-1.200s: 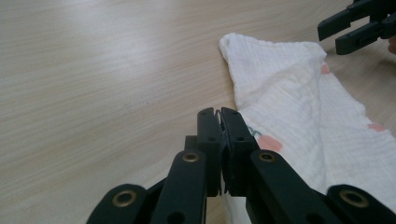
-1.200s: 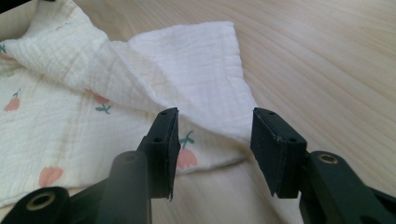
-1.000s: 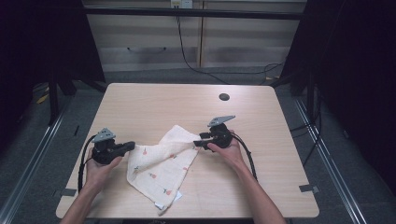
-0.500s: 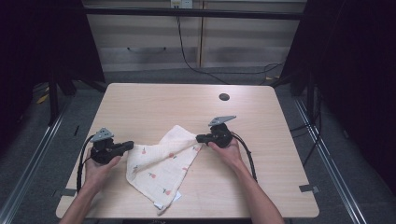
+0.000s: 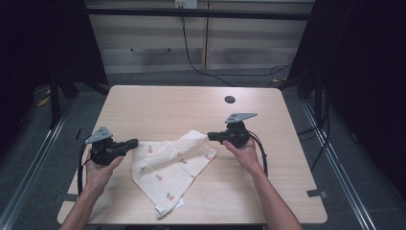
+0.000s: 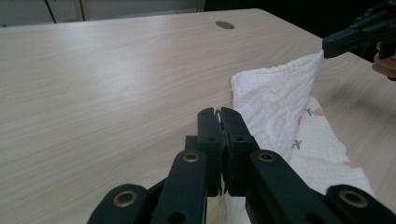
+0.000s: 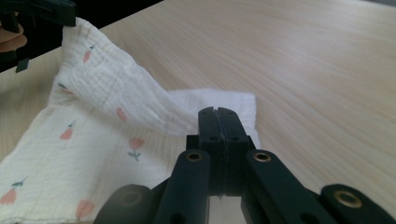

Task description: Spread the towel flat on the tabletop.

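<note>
Both hand-held grippers (image 5: 133, 142) (image 5: 211, 136) raised, clamped on cloth (image 5: 170, 167) corners; right just closed.

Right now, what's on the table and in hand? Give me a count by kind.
Cloths: 1, the white cloth with small red flower prints, a corner pinched by each gripper
Grippers: 2, left gripper and right gripper, both shut on the cloth
Tables: 1, the wooden table
Holes with dark caps in the tabletop: 1, cable hole
Total: 5
</note>
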Motion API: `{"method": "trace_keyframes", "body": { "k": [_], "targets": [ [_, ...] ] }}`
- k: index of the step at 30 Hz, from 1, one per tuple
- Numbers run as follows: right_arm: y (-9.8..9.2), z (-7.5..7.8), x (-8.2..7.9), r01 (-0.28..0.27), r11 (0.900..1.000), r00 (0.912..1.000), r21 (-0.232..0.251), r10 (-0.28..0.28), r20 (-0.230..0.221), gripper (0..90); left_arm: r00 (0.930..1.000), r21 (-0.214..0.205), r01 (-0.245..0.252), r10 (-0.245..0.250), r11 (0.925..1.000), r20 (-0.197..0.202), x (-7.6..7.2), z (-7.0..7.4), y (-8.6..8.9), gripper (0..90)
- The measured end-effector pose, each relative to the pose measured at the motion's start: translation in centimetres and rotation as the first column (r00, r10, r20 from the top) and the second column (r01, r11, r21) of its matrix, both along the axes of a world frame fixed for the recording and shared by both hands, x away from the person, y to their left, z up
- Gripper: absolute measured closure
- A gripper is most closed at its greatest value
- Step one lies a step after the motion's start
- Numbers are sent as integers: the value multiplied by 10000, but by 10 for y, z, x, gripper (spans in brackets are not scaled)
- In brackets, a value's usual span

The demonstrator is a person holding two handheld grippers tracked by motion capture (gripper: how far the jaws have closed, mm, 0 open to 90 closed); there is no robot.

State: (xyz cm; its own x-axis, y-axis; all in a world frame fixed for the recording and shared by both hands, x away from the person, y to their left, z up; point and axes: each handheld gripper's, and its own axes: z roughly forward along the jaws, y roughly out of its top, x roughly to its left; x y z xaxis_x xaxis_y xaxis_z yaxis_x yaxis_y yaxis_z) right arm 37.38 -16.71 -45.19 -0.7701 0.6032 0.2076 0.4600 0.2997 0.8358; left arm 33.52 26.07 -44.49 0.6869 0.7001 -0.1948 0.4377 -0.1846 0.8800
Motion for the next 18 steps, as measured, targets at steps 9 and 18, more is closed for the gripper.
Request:
{"method": "trace_keyframes", "body": {
  "k": [9, 18],
  "targets": [
    [-26, 42, -22, 81, 9995, 9986, 297, -97, 513, 900, 9975, -73, 442, -437, 9990, 548, -5, 19, -16, 878],
    [-54, 74, -55, 286, 9995, 9945, 137, -298, 1001, 900, 9887, -197, 953, -923, 9953, 1184, -10, 42, -31, 878]
  ]
}}
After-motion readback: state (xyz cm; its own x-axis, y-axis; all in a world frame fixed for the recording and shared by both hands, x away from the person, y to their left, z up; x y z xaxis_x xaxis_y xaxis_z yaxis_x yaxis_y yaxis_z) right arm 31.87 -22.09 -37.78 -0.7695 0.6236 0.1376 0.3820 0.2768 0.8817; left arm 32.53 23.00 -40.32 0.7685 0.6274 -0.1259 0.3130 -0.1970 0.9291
